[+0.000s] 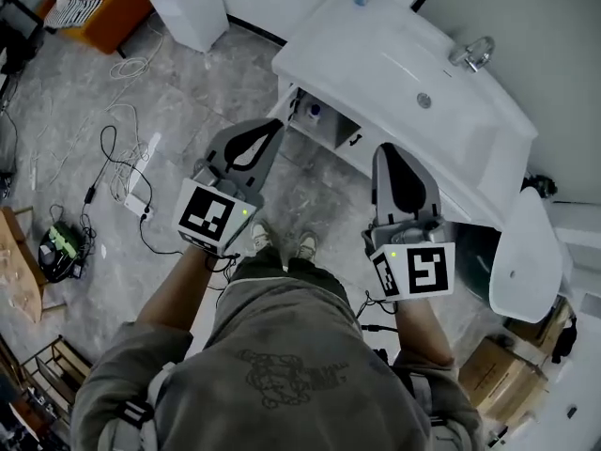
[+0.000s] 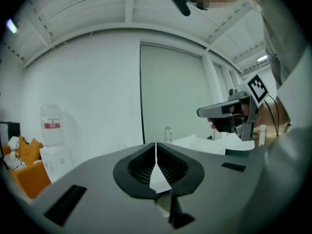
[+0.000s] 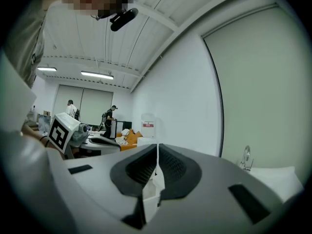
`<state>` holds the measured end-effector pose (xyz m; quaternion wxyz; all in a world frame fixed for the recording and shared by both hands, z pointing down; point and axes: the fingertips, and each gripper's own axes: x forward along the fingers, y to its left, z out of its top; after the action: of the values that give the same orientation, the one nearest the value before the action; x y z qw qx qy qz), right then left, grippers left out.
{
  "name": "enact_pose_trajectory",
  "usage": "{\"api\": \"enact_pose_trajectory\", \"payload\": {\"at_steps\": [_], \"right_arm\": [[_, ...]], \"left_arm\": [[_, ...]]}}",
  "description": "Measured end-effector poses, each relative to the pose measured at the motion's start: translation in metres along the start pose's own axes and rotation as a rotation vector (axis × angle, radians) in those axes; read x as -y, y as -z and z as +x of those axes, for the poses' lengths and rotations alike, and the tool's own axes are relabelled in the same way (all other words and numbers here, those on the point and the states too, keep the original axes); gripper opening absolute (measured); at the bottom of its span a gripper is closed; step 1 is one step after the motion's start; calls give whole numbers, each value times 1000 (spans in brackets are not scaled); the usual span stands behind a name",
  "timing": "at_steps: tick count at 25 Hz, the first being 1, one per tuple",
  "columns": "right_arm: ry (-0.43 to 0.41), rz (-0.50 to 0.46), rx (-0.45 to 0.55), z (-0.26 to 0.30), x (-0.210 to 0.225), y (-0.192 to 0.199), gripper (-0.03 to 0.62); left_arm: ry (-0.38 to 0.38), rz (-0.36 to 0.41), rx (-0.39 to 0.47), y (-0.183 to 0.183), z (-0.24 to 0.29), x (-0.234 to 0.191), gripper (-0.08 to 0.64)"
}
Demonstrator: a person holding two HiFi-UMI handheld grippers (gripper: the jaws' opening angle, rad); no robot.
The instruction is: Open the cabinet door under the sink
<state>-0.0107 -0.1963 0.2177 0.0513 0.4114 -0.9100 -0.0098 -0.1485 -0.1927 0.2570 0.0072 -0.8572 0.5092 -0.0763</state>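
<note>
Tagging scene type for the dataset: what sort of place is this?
Probably a bathroom mock-up in a lab or workshop, not a home. A white sink with a tap stands on a bare concrete floor strewn with cables.

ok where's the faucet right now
In the head view the faucet sits upper right, on the back edge of the sink, just beyond the drain.
</note>
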Motion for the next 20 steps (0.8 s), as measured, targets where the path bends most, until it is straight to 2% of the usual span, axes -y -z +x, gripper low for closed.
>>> {"api": "enact_pose_trajectory", "payload": {"at_steps": [2, 6, 9, 13, 17, 20], "right_arm": [[6, -8, 34, -8, 3, -20, 31], [45, -39, 97, -26, 11, -54, 32], [80, -55, 119, -38, 22, -67, 32], [106, -44, 124, -56, 29, -77, 32], [118, -28, 125, -72, 34, -84, 32], [93, -55, 115, -79, 29, -88, 32]], "left_arm": [[24, 45, 15, -18, 2, 8, 21], [39, 67, 41, -53, 2, 20, 21], [61, 65, 75, -76, 5, 30, 21], [126, 33, 144, -105, 7, 50, 21], [119, 60, 157, -121, 5, 59, 21], [98, 96, 142, -122, 3, 59, 21]]}}
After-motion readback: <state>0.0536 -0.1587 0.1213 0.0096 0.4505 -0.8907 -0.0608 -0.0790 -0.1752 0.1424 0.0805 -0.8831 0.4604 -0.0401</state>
